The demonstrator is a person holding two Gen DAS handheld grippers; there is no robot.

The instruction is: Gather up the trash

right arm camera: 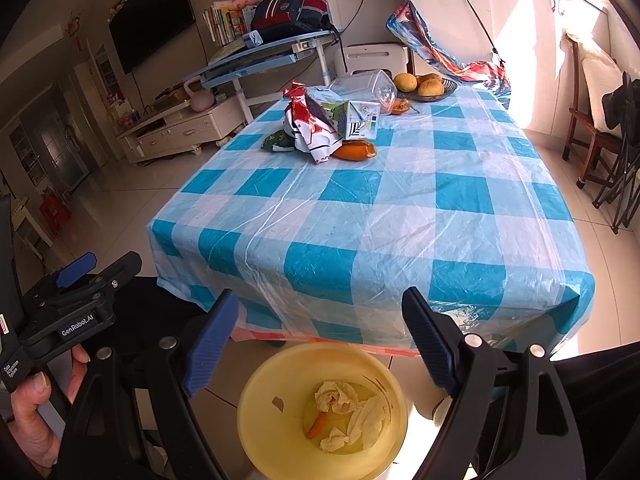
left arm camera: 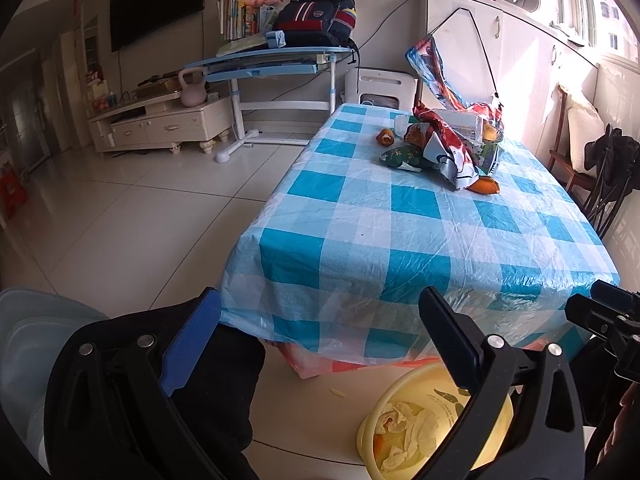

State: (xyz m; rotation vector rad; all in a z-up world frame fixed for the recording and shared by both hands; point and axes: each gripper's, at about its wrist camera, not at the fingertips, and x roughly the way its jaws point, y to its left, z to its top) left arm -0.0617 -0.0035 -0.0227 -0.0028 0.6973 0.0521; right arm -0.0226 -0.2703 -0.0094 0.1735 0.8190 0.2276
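Observation:
A yellow bin (right arm camera: 256, 412) stands on the floor at the table's near end, holding crumpled tissues (right arm camera: 336, 396) and a bit of orange peel (right arm camera: 317, 425); it also shows in the left wrist view (left arm camera: 400, 388). My right gripper (right arm camera: 320, 340) is open and empty above the bin. My left gripper (left arm camera: 320, 336) is open and empty, left of the bin. On the far part of the table lie a red-and-white wrapper (right arm camera: 308, 128), a carton (right arm camera: 356, 118), a clear plastic bottle (right arm camera: 368, 86), a green packet (right arm camera: 278, 141) and orange peels (right arm camera: 356, 150).
The table wears a blue-and-white checked plastic cloth (right arm camera: 400, 208). A bowl of oranges (right arm camera: 424, 86) sits at its far end. Chairs (right arm camera: 592, 120) stand to the right. A blue desk (right arm camera: 260, 56) and TV cabinet (right arm camera: 176, 132) stand beyond on the left.

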